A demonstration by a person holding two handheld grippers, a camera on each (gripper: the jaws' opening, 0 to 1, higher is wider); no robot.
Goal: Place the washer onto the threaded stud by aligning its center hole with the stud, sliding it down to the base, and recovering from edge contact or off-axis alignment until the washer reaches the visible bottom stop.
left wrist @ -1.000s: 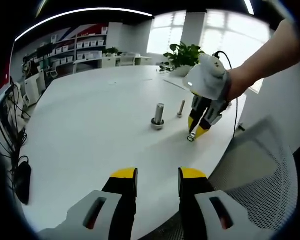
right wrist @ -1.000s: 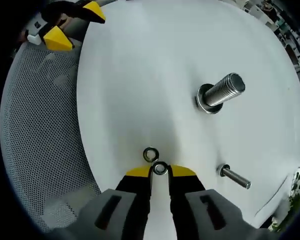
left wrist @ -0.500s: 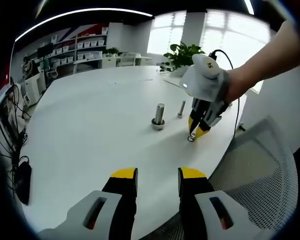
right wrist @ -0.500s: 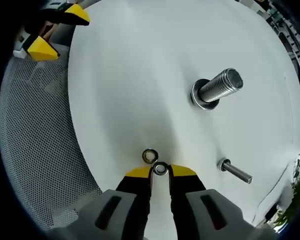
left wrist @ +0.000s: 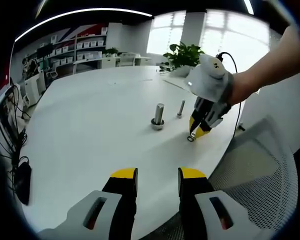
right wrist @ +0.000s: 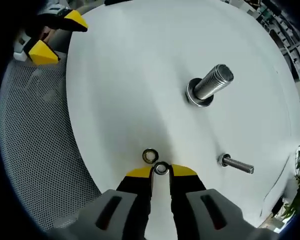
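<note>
Between the right gripper's (right wrist: 160, 171) nearly closed jaws sits a washer (right wrist: 161, 168); left gripper's (left wrist: 157, 176) jaws gape empty

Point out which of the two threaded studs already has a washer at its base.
The thick stud, the one farther from the right tool, has a washer ringing its base. The thin stud stands bare on the white table.
</note>
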